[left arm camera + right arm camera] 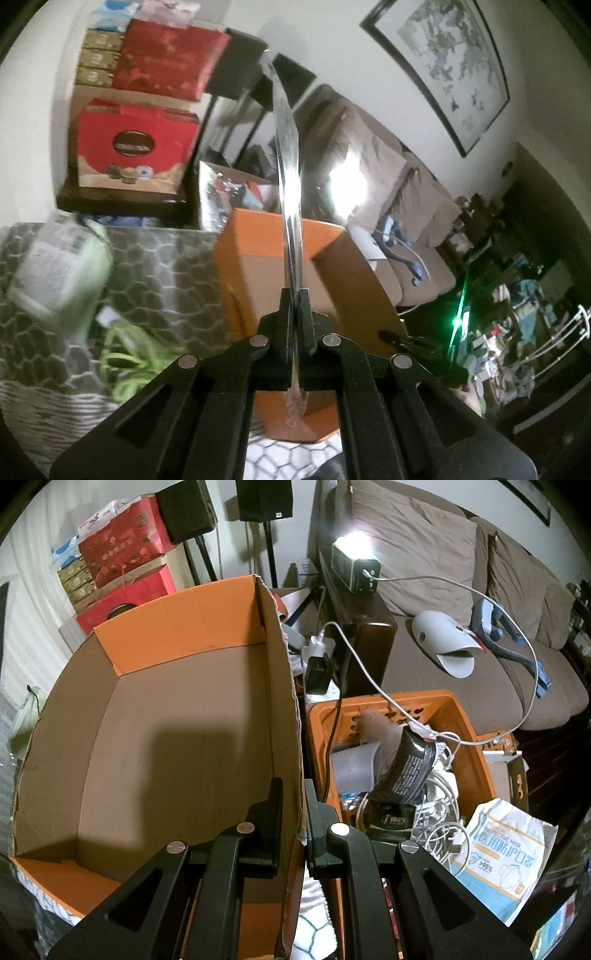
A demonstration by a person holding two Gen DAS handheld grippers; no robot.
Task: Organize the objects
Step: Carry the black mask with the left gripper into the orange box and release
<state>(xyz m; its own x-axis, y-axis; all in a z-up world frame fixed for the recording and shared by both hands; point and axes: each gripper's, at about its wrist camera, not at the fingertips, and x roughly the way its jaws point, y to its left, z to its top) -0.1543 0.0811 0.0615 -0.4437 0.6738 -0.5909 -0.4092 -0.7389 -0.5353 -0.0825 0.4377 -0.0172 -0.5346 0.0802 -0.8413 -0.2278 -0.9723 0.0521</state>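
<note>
The cardboard box [166, 738] is orange outside and plain brown inside, open at the top and empty, sitting upright. Its right wall is pinched between black fingers [314, 812] at the near end of the rim. Just beside that wall, to the box's right, stands an orange plastic basket [476, 734] crammed with white cables, a dark pouch and a pack of masks. A thin, clear, shiny strip [290, 177], seen edge-on, rises over the box, its lower end clamped between other fingers [304, 317].
</note>
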